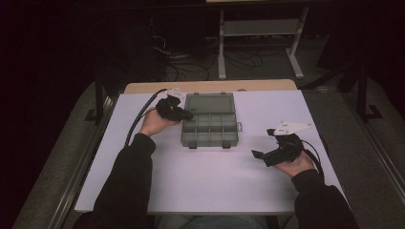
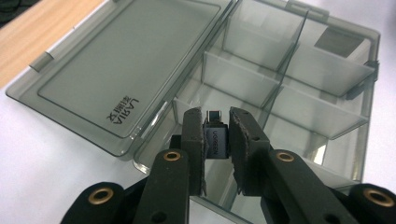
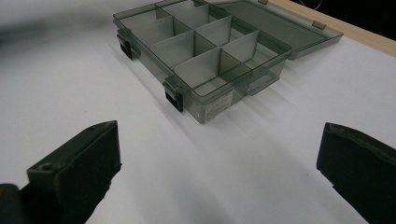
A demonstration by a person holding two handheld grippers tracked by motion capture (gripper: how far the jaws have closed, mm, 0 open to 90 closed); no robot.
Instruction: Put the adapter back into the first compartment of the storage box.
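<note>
Left gripper (image 2: 217, 140) clamped a small adapter (image 2: 215, 138) over the open box (image 1: 209, 125), at its left edge | adapter looked light, hard, slick; flat sides gave the best hold | right gripper (image 1: 258, 155) gaped wide, empty, well apart on the table (image 1: 210, 186).

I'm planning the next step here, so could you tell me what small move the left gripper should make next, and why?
Probably lower the left gripper a little into the near compartment and open it. Its jaws are shut on a small grey adapter, poised over the open organizer box, whose compartments look empty. The right gripper sits open, away from the box.
</note>
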